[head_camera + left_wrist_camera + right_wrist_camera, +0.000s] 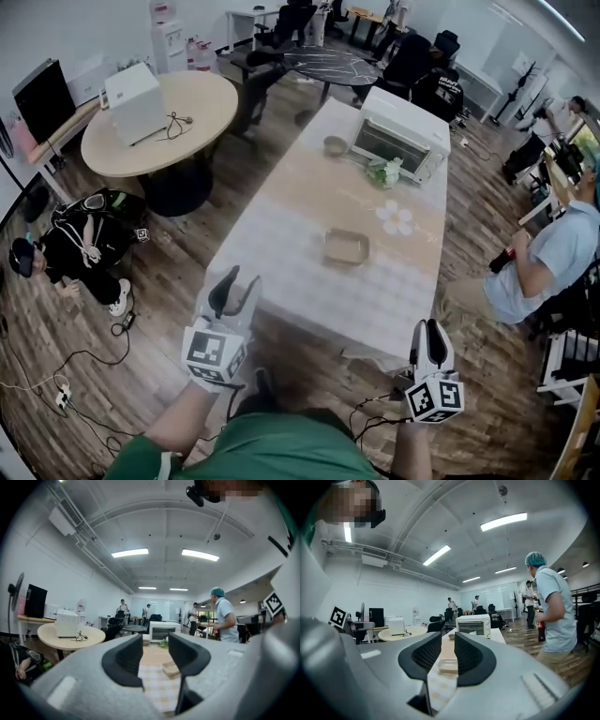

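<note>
Held short of the table's (281,281) near edge, left gripper (238,280) and right gripper (429,328) both part open and empty, pointed along it so each frames the shallow tray (346,247), possibly glass, mid-table, toaster oven (398,131) at far right corner.

The left gripper (234,284) at 7 o'clock and right gripper (428,330) at 5 o'clock both pointed toward 12, jaws parted and empty.
</note>
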Demonstrator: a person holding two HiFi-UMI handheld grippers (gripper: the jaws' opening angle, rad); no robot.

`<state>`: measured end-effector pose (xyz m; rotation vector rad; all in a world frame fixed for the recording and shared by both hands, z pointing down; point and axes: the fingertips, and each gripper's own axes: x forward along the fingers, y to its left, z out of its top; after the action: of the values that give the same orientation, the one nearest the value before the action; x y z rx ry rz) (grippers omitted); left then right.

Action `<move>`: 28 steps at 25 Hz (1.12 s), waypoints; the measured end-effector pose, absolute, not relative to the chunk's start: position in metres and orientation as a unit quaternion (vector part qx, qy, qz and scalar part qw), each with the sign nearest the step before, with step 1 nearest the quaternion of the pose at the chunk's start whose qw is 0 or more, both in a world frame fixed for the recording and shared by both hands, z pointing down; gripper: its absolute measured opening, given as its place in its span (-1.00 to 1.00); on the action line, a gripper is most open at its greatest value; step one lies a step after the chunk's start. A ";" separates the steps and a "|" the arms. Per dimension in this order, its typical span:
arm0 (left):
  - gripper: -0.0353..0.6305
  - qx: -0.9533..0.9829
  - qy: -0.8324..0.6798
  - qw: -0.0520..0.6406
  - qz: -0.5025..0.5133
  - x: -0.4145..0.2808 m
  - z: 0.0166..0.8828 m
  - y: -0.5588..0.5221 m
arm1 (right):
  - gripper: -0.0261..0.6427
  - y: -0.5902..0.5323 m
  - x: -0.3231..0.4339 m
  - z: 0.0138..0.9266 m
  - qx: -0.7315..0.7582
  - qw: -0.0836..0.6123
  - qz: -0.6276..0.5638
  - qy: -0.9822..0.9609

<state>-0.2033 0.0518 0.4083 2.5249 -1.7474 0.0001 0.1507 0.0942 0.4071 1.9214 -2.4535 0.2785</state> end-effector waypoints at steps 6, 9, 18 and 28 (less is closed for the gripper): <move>-0.39 0.825 -0.564 0.049 0.000 -0.216 0.418 0.025 | -0.67 0.068 0.139 0.420 0.616 0.018 0.106 -0.780; -0.39 0.825 -0.562 0.056 0.006 -0.214 0.426 0.011 | -0.67 0.053 0.140 0.433 0.611 0.023 0.121 -0.782; -0.39 0.812 -0.578 0.064 0.048 -0.206 0.444 -0.043 | -0.66 -0.030 0.147 0.465 0.579 0.009 0.175 -0.796; -0.39 0.799 -0.591 0.088 0.071 -0.152 0.459 -0.125 | -0.65 -0.132 0.181 0.501 0.530 0.016 0.229 -0.817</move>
<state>-0.1521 -0.1251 0.4589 2.3791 -1.7589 0.2128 0.1812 -0.1320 0.5014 1.6464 -2.5388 0.7132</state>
